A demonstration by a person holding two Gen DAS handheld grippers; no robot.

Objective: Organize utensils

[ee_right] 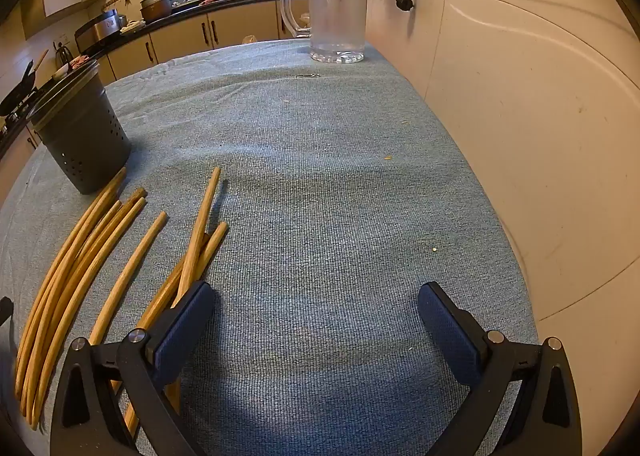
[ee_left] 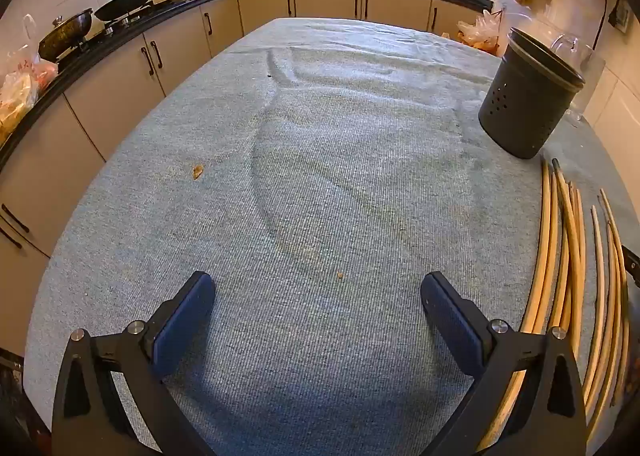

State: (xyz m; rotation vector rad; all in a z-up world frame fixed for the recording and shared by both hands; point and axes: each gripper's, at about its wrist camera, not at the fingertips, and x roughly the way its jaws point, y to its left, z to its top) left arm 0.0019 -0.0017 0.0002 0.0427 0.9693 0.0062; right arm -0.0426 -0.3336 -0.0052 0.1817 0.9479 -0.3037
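Observation:
Several wooden chopsticks (ee_left: 572, 240) lie loose on the blue-grey tablecloth (ee_left: 320, 160), at the right edge of the left wrist view. In the right wrist view the chopsticks (ee_right: 80, 256) spread over the lower left. A dark perforated utensil holder (ee_left: 528, 96) stands upright just beyond their far ends; the holder (ee_right: 80, 128) shows at the left of the right wrist view. My left gripper (ee_left: 318, 288) hangs open over bare cloth, left of the chopsticks. My right gripper (ee_right: 316, 296) is open too, its left finger (ee_right: 184, 332) above the nearest chopsticks, nothing between the pads.
A clear glass mug (ee_right: 332, 12) stands at the table's far right, next to a white tiled wall (ee_right: 520, 96). Crumbs (ee_left: 197, 172) dot the cloth. Beyond the table runs a kitchen counter (ee_left: 132, 28) with pans, a pot and a sink.

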